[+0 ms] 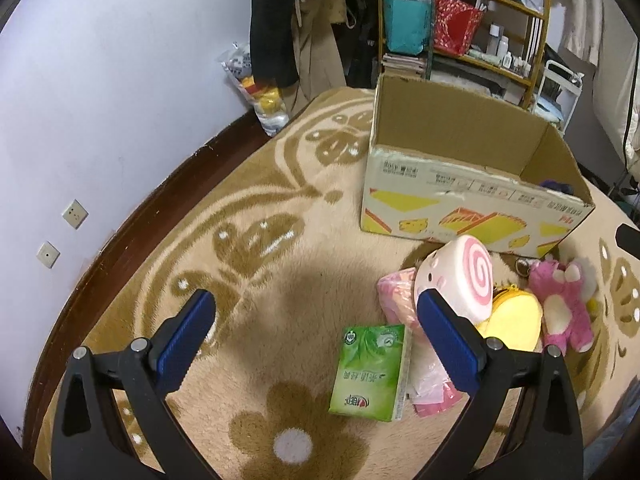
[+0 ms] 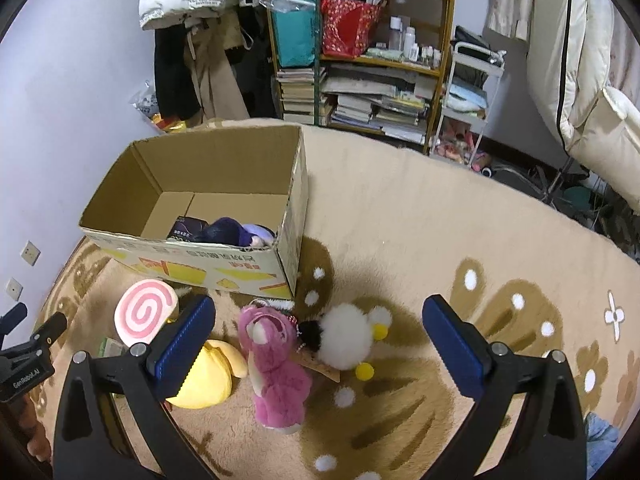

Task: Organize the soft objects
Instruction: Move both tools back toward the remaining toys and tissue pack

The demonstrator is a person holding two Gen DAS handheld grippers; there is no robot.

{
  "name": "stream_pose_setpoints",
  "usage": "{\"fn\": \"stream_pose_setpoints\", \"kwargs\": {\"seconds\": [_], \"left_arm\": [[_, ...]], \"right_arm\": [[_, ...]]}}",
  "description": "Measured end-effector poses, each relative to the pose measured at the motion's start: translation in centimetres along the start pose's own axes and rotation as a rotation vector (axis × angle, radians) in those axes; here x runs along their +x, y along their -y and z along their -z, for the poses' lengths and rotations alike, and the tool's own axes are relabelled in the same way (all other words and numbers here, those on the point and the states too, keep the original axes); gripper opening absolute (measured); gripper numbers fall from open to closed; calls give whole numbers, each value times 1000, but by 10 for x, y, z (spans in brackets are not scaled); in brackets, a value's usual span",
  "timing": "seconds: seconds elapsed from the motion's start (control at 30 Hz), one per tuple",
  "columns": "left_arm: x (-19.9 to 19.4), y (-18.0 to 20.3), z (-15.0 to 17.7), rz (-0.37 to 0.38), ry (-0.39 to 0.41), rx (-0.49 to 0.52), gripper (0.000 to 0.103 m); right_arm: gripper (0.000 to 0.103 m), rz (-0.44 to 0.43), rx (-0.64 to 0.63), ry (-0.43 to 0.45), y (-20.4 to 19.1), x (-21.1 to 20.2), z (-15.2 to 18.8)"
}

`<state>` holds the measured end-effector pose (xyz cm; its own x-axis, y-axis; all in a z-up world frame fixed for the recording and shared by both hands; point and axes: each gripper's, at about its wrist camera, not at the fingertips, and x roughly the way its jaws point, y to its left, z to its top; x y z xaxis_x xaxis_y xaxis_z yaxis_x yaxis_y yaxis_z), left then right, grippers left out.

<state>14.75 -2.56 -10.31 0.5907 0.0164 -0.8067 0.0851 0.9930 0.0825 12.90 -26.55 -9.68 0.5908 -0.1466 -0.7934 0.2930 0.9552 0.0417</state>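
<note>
An open cardboard box [image 1: 472, 200] [image 2: 208, 258] stands on the rug and holds a dark purple plush [image 2: 228, 232]. In front of it lie a pink-swirl pillow [image 1: 466, 276] [image 2: 142, 312], a yellow plush [image 1: 516, 322] [image 2: 208, 380], a pink bear [image 1: 562, 304] [image 2: 272, 364], a white fluffy toy [image 2: 346, 340], a green tissue pack [image 1: 372, 372] and a pink packet [image 1: 400, 300]. My left gripper [image 1: 316, 340] is open above the tissue pack. My right gripper [image 2: 316, 344] is open above the pink bear and white toy.
A beige floral rug [image 1: 260, 264] [image 2: 460, 232] covers the floor. A shelf [image 2: 360, 52] full of books and bags stands behind, with hanging clothes [image 2: 192, 40] to its left. A white cart [image 2: 468, 100] and a cream chair [image 2: 592, 92] are at right.
</note>
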Motion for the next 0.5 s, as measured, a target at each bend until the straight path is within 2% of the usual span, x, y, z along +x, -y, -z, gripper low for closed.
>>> {"fn": "stream_pose_setpoints", "kwargs": {"seconds": [0.2,0.4,0.5], "left_arm": [[12,4,6,7,-43,15,100],[23,9,10,2,-87,28,100],[31,12,12,5,-113,25,100]], "right_arm": [[103,14,42,-62,11,20,1],[103,-31,140,-129,24,39,5],[103,-12,155,-142,27,48,8]]}}
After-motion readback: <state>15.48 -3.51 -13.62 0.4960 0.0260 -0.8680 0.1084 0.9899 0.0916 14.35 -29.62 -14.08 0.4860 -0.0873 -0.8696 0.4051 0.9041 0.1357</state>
